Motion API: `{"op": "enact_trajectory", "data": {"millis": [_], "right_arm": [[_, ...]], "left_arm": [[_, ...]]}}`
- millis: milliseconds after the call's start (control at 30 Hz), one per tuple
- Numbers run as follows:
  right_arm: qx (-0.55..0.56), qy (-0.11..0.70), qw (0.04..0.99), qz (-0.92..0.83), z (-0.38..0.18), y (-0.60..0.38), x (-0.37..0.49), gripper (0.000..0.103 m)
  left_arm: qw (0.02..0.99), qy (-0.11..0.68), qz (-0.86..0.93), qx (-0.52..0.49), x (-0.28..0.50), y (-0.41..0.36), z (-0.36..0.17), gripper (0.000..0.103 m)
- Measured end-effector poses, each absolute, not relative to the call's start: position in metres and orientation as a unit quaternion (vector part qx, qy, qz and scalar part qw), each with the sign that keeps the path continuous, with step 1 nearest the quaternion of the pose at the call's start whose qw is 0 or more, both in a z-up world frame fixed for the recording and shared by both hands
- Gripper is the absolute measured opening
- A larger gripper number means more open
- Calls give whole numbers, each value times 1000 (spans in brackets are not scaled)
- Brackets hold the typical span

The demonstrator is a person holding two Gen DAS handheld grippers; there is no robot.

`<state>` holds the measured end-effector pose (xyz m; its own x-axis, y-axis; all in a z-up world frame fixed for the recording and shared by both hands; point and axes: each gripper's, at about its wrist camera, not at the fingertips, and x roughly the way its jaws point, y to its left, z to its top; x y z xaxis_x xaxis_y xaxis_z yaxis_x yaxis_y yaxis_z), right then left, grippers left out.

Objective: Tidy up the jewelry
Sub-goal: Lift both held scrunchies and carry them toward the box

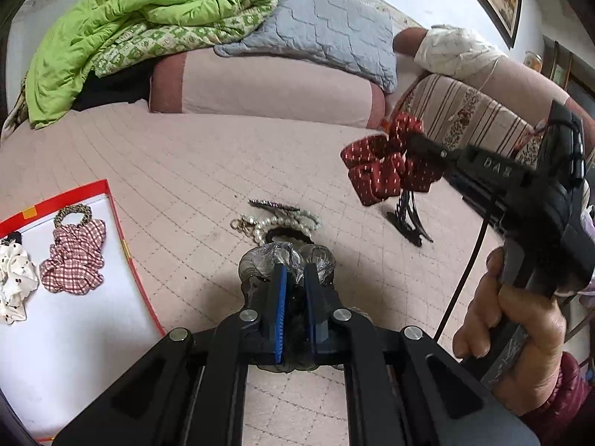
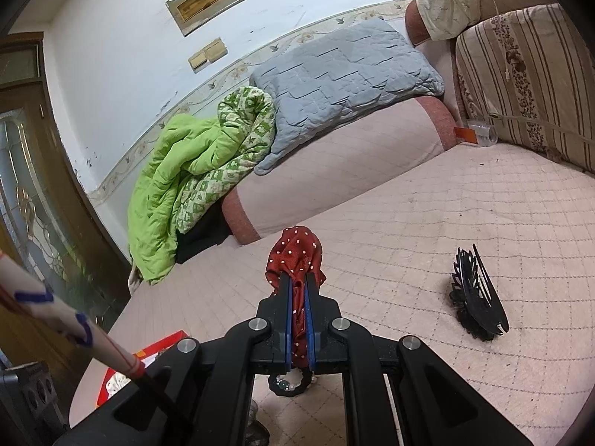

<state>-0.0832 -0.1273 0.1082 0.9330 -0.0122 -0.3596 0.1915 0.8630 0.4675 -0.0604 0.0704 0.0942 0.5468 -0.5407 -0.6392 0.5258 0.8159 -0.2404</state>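
My left gripper point(image 1: 295, 271) is shut on a sheer grey-black scrunchie point(image 1: 260, 262), lifted just above the bed. Behind it lies a heap of pearl strands point(image 1: 282, 223) with a dark beaded hair clip point(image 1: 273, 205). My right gripper point(image 2: 297, 278) is shut on a red scrunchie with white dots point(image 2: 295, 251); in the left wrist view the red scrunchie point(image 1: 383, 171) hangs in the air at the right gripper point(image 1: 412, 145). A red-rimmed white tray point(image 1: 93, 297) at the left holds a red-checked scrunchie point(image 1: 74, 260) and a white one point(image 1: 15, 278). A black hair claw point(image 2: 476, 297) lies on the bed.
The pink quilted bed cover point(image 1: 167, 163) stretches back to a pink bolster point(image 1: 267, 89), a grey pillow point(image 1: 327, 33) and a green blanket point(image 1: 111, 37). A striped floral cushion point(image 2: 528, 74) stands at the right. A person's hand point(image 1: 513, 327) grips the right tool's handle. A wooden door point(image 2: 33, 186) stands left.
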Motion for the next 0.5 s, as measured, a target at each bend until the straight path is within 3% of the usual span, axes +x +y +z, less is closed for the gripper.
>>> {"op": "enact_trajectory", "data": {"millis": [500], "right_arm": [[244,198,949,41,110,-73,-83,6]], "left_arm": [[922,316,-219,-45,-61,164,132,9]]}}
